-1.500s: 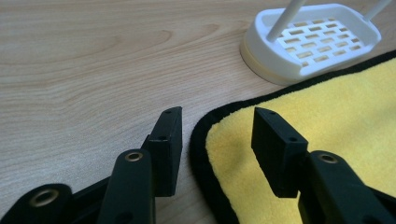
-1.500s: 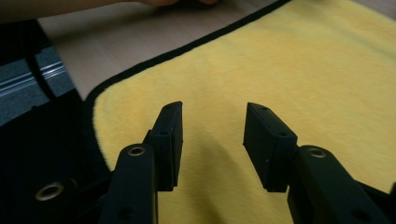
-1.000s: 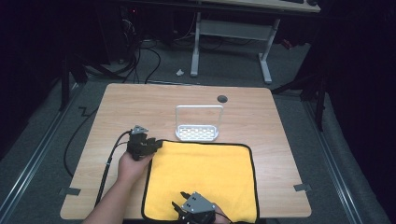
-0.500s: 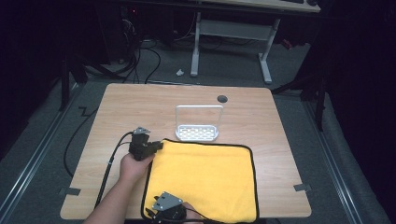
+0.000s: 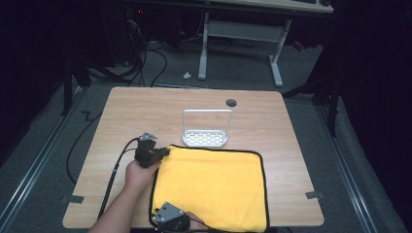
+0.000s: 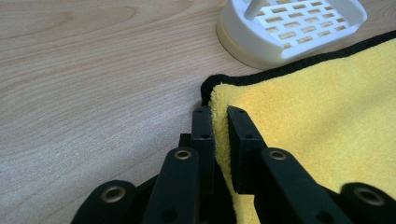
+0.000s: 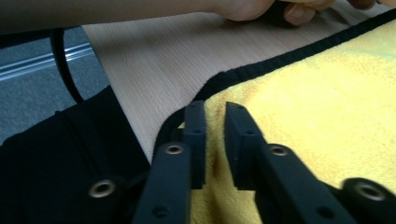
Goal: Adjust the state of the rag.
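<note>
The left gripper [image 5: 163, 152] sits at the far left corner of the yellow microfibre cloth with black piped edging [image 5: 214, 187], its black jaws closed on a pinch of that corner; in the left gripper view [image 6: 220, 135] a ridge of yellow pile stands clamped between the two jaws, just inside the black edging. The person's left hand [image 5: 138, 174] holds this gripper from the near side, with its black cable [image 5: 114, 172] trailing toward the near edge of the light wooden tabletop [image 5: 145, 109]. The right gripper [image 5: 167, 216] is at the near left corner of the cloth, at the tabletop's near edge; the right gripper view [image 7: 215, 140] shows its jaws likewise clamped on a fold of yellow fabric beside the edging. The cloth lies spread flat over the near right portion of the tabletop. A white plastic perforated tray with an upright loop handle [image 5: 205, 131] stands just beyond the cloth's far edge, near the tabletop's centre. A round dark grommet hole [image 5: 231, 102] sits toward the far edge.
</note>
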`<state>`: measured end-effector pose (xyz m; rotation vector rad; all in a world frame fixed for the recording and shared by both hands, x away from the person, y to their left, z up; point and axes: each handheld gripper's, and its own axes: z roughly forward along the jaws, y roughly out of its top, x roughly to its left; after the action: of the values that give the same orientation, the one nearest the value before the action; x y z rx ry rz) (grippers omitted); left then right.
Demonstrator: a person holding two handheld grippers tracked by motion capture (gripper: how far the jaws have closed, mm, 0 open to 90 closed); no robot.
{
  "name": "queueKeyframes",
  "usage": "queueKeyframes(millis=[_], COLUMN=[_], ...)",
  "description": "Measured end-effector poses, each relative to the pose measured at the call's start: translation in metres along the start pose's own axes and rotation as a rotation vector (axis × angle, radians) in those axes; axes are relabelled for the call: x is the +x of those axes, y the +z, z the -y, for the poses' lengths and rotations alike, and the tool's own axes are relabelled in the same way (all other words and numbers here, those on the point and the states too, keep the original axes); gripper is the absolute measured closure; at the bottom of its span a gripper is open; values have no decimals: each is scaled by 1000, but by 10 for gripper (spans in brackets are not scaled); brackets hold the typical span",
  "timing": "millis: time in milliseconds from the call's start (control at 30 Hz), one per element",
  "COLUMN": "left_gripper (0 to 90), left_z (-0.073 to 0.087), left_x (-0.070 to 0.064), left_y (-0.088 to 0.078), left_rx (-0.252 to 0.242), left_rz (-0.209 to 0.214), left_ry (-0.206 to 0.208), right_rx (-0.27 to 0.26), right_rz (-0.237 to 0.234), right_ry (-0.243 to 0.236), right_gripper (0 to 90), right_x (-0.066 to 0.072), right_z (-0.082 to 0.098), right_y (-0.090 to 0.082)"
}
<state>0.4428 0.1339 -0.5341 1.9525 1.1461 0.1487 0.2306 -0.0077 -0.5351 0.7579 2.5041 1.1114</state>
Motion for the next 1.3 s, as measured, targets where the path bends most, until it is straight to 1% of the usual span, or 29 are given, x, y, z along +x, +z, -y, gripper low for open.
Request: queueKeyframes(millis=[167, 200, 233, 300, 333, 367, 400, 467, 500, 533, 567, 633, 667, 700, 733, 767, 800, 833, 933, 967, 1000, 1033, 1067, 1100, 1167, 1200, 1233, 1300], left_gripper=[823, 824, 827, 829, 830, 831, 831, 832, 832, 832, 832, 832, 832, 832, 832, 831, 831, 831, 831, 831, 830, 830, 830, 830, 830, 830, 829, 827], left_z=[2, 2, 2, 3, 3, 3, 4, 4, 4, 4, 5, 7, 8, 8, 9, 12, 13, 14, 15, 15, 15, 14, 12, 10, 8, 3, 0, -6], left_x=[1, 2, 3, 4, 4, 6, 7, 11, 13, 13, 17, 23, 25, 25, 29, 36, 39, 41, 48, 49, 49, 50, 50, 48, 46, 37, 31, 19], left_y=[-1, -2, -3, -5, -5, -7, -9, -13, -16, -16, -23, -32, -36, -36, -40, -50, -55, -61, -79, -85, -85, -92, -96, -99, -100, -96, -92, -83], left_rx=[-12, -24, -28, -40, -40, -50, -57, -60, -69, -69, -82, -89, -90, -90, -90, -88, -82, -90, -121, -131, -131, -144, -152, -172, -174, -174, -174, -183], left_rz=[0, 2, 3, 2, 2, -5, -5, -13, -15, -15, -20, -38, -47, -47, -64, -86, -100, -111, -126, -132, -132, -135, -139, -133, -127, -127, -122, -110], left_ry=[-14, -20, -18, -21, -21, -28, -37, -47, -57, -57, -67, -73, -74, -74, -80, -96, -93, -94, -110, -115, -115, -120, -122, -132, -134, -116, -104, -96], right_rx=[0, -26, -34, -68, -68, -102, -117, -140, -146, -151, -153, -165, -170, -175, -181, -186, -193, -199, -218, -224, -224, -234, -241, -245, -248, -245, -246, -246], right_rz=[3, 8, 8, 9, 9, 11, 9, 6, 2, -3, -4, -14, -19, -22, -27, -32, -40, -45, -64, -65, -65, -66, -67, -55, -52, -33, -27, -6], right_ry=[-13, -14, -12, 4, 4, 17, 19, 24, 22, 16, 9, 3, -1, -4, -8, -16, -18, -25, -46, -53, -53, -58, -60, -65, -60, -59, -58, -57], right_gripper=[847, 851, 851, 851, 851, 851, 851, 851, 851, 851, 851, 850, 850, 850, 850, 850, 850, 850, 850, 850, 850, 850, 850, 850, 850, 850, 850, 849], right_x=[-1, -2, -3, -7, -7, -11, -12, -12, -11, -9, -8, -4, -2, -1, 1, 3, 6, 8, 15, 17, 17, 18, 18, 16, 15, 10, 8, 2], right_z=[0, -2, -3, -7, -7, -12, -14, -19, -21, -23, -26, -30, -33, -36, -39, -42, -46, -51, -62, -66, -66, -68, -70, -69, -68, -63, -61, -54], right_y=[-1, -4, -7, -14, -14, -23, -26, -30, -31, -31, -31, -30, -29, -29, -28, -26, -25, -24, -22, -22, -22, -23, -25, -28, -30, -37, -40, -50])
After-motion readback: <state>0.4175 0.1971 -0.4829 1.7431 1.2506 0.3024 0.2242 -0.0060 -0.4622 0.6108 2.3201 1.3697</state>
